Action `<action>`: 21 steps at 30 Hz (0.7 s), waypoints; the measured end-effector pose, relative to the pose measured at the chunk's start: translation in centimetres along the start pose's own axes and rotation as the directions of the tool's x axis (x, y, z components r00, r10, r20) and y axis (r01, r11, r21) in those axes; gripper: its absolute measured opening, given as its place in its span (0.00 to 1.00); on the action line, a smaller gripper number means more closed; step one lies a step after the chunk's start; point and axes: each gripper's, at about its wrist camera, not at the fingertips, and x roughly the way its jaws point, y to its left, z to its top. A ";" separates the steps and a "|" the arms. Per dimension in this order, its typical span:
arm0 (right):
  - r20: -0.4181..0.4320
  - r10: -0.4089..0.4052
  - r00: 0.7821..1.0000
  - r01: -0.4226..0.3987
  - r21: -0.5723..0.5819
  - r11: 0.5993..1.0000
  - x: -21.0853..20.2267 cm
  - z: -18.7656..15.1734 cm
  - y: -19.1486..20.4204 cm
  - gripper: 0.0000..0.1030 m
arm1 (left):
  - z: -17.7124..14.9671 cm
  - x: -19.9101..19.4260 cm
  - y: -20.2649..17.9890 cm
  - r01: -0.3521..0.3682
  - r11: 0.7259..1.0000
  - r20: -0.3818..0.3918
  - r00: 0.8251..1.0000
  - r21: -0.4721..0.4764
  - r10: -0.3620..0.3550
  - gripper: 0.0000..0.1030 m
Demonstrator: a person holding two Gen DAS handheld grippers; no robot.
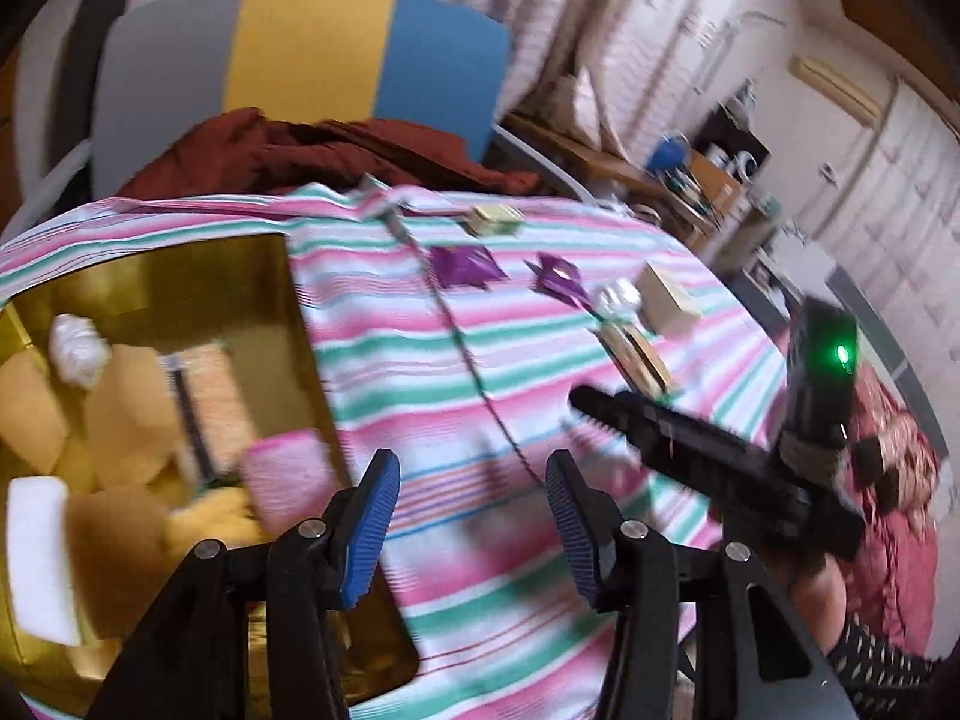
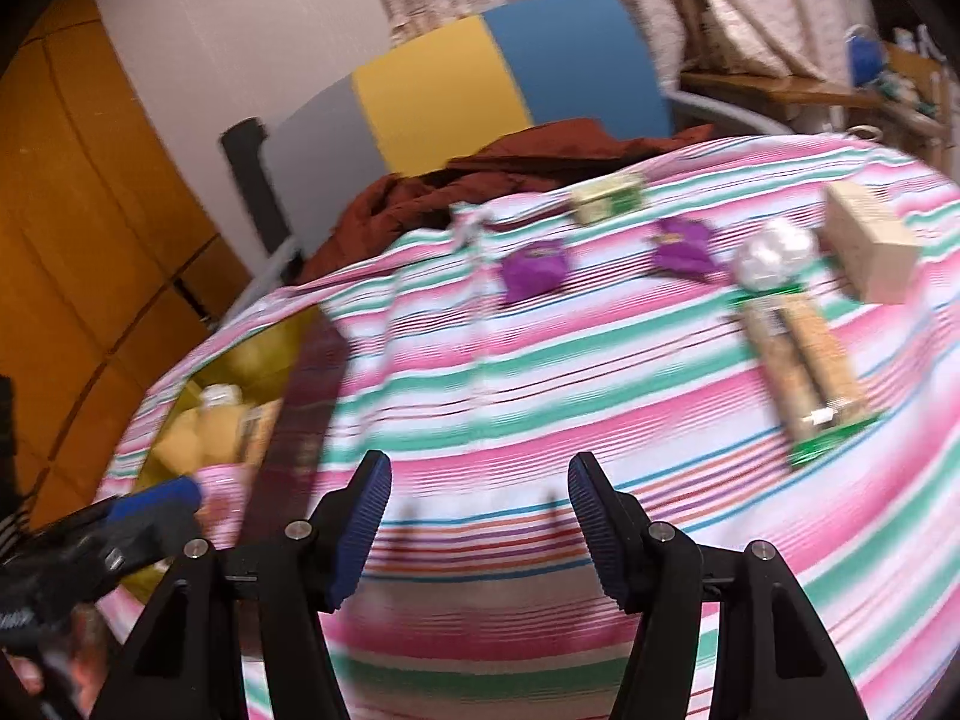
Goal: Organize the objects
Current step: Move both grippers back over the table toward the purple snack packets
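Note:
A gold box (image 1: 288, 300) sits at the left of the striped tablecloth (image 1: 480, 540), holding several snack packs, a pink pack (image 1: 288, 474) and a white wrapped ball (image 1: 75, 345). Loose on the cloth lie two purple packets (image 2: 534, 267) (image 2: 684, 249), a silver wrapped ball (image 2: 774, 255), a long cracker pack (image 2: 807, 372), a beige box (image 2: 870, 249) and a small green-cream box (image 2: 606, 195). My left gripper (image 1: 474, 531) is open and empty beside the gold box. My right gripper (image 2: 480, 531) is open and empty over the cloth; it also shows in the left wrist view (image 1: 606, 414).
A chair with a grey, yellow and blue back (image 2: 468, 96) stands behind the table with a dark red garment (image 1: 312, 150) on it. A cluttered wooden shelf (image 1: 690, 180) is at the far right. An orange wooden cabinet (image 2: 78, 210) is at the left.

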 end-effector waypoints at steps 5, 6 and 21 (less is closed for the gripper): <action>0.063 -0.154 0.986 0.153 0.024 0.988 -0.8 2.2 -5.2 0.61 | 0.0 1.6 -2.2 0.027 0.998 -0.047 0.999 0.057 -0.024 0.50; 0.061 -0.180 0.982 0.179 0.025 0.984 -0.6 2.7 -6.1 0.61 | 0.1 1.8 -2.4 0.030 0.998 -0.056 0.998 0.062 -0.027 0.50; -0.021 -0.272 0.962 0.273 0.064 0.960 2.6 5.1 -13.2 0.61 | 3.1 4.6 -3.0 -0.006 0.997 -0.113 0.993 0.080 0.015 0.50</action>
